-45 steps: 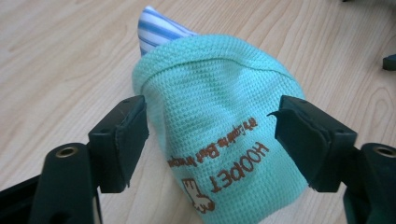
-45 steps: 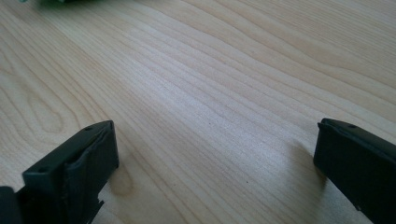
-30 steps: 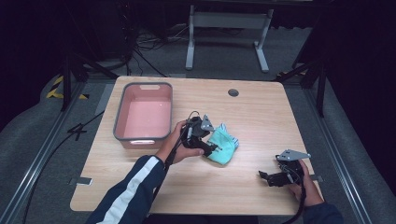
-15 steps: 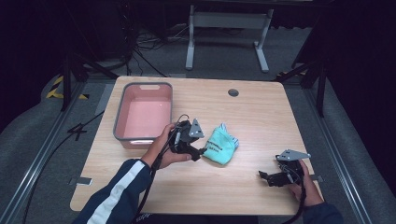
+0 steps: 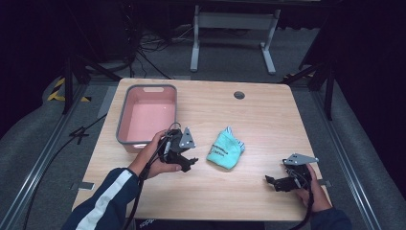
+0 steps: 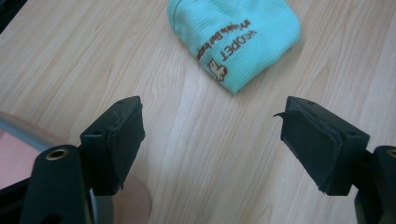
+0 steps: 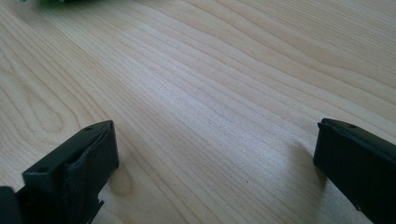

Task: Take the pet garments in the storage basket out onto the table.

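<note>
- The folded teal cloth (image 5: 225, 150) lies on the table (image 5: 258, 115), near its middle and right of the pink tub (image 5: 146, 115).
- The left tool (image 5: 186, 164) sits just beside the cloth without touching it; its jaws have just been opening, with bare wood between them.
- The right tool (image 5: 271, 181) rests well apart near the table's right front corner, jaws wide and holding nothing.

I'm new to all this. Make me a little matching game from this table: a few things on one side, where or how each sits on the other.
Things:
1. pink tub
2. turquoise cloth
3. left gripper
4. right gripper

Places or states:
A. folded, mid-table
B. open, near the table's front right edge
C. back left of the table
D. open, beside the tub's front corner

Pairs: 1-C, 2-A, 3-D, 4-B
</note>
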